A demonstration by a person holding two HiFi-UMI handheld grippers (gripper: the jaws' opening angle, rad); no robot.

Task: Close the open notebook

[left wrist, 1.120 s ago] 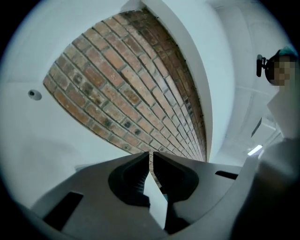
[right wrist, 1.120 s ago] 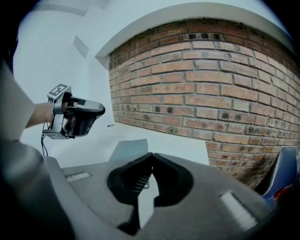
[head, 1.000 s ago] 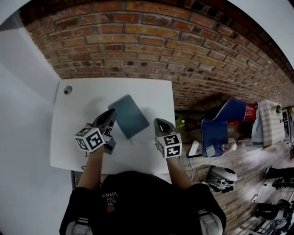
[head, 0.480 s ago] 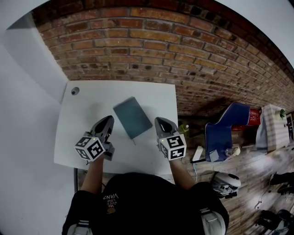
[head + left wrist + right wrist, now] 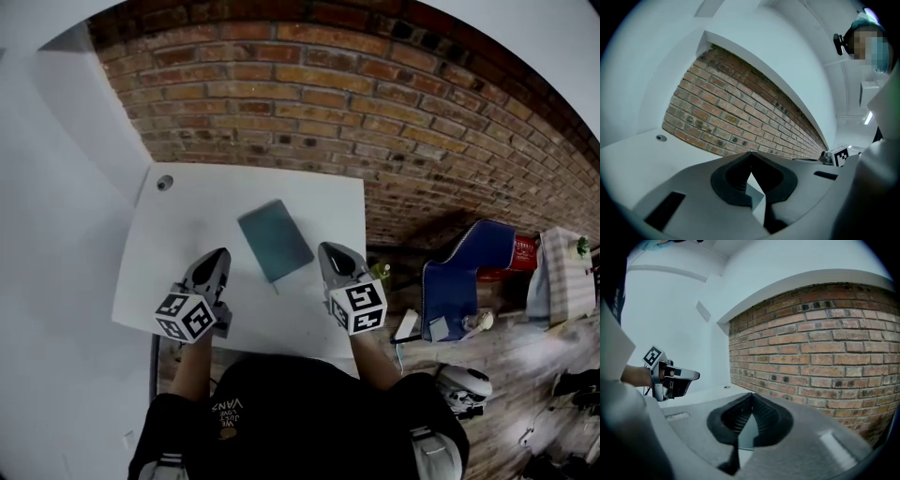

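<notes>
A teal notebook (image 5: 275,240) lies closed and flat on the white table (image 5: 187,225), turned at an angle. My left gripper (image 5: 218,255) hovers to its left, apart from it, with its jaws shut and empty. The tips meet in the left gripper view, left gripper (image 5: 751,153). My right gripper (image 5: 329,250) is just right of the notebook's near corner, also shut with nothing between its fingers. Its tips touch in the right gripper view, right gripper (image 5: 751,394), where the left gripper (image 5: 691,376) shows at the left.
A brick wall (image 5: 309,103) runs behind the table. A round cable hole (image 5: 165,183) sits in the table's far left corner. On the wooden floor to the right stand a blue chair (image 5: 464,267) and a white object (image 5: 459,386).
Both grippers have drawn back from the notebook toward the person and risen a little. The left one has moved off the notebook's left edge. The notebook has stayed closed and still.
</notes>
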